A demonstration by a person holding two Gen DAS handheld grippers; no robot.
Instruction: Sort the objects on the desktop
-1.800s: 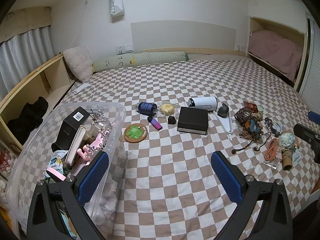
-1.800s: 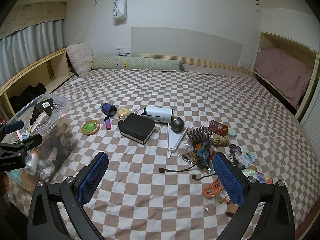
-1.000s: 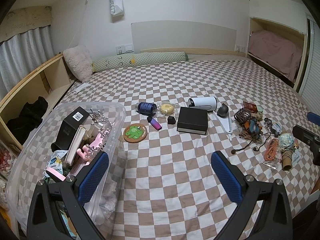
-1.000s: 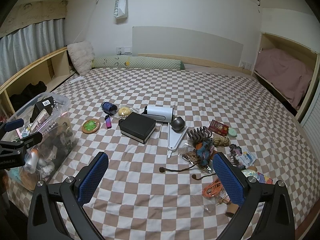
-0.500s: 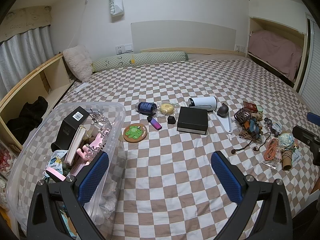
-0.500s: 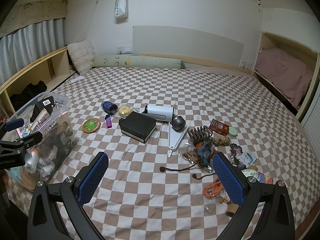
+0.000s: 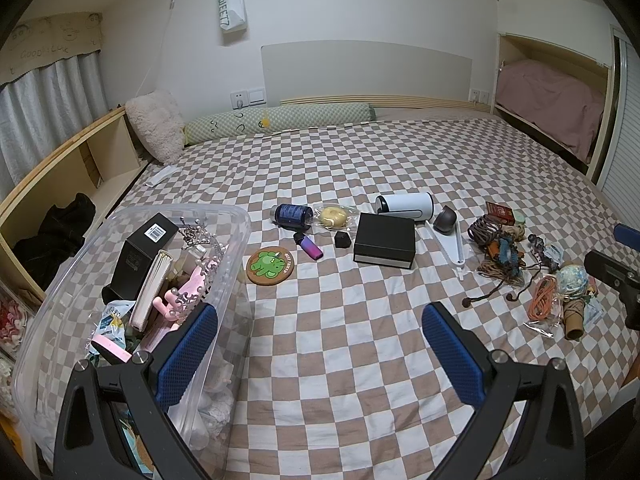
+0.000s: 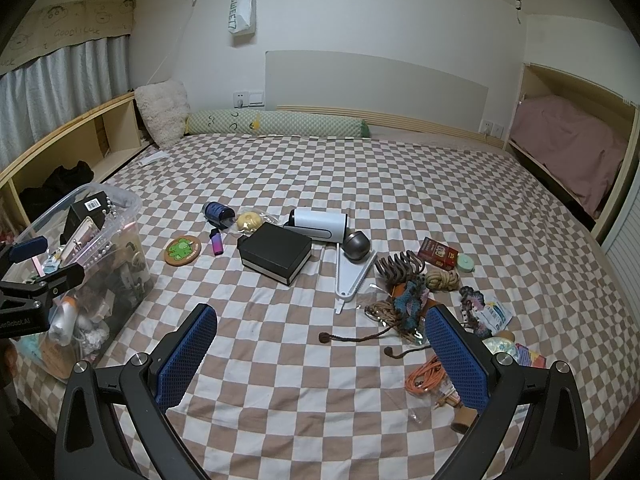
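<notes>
- At the far left, a clear plastic bin (image 7: 240, 220) sits on the checkered bedspread (image 7: 340, 360), already holding a black carton (image 7: 140, 252), a notebook (image 7: 150, 284) standing on edge, a pink toy (image 7: 188, 292) and a bead chain (image 7: 196, 236).
- The left gripper (image 7: 320, 350) hangs above the bed with its jaws spread wide and nothing between them; its left blue pad (image 7: 186, 354) overlaps the bin's near wall.
- Just right of the bin lie a round green coaster (image 7: 270, 265), a purple lighter (image 7: 308, 246), a dark blue jar (image 7: 291, 214) on its side and a wrapped bun (image 7: 332, 217).
- In the middle, a black box (image 7: 384, 240) lies flat, with a white cylinder (image 7: 405, 207) on its side just behind it.
- Next come a grey ball (image 8: 355, 245) and a white plastic tool (image 8: 352, 276).
- Further right is a tangle of cords and hair ties (image 8: 404, 300), a red packet (image 8: 438, 253) and an orange cable (image 8: 424, 374).
- The right gripper (image 8: 320, 354) is also wide open and empty, above the bed near that tangle.
</notes>
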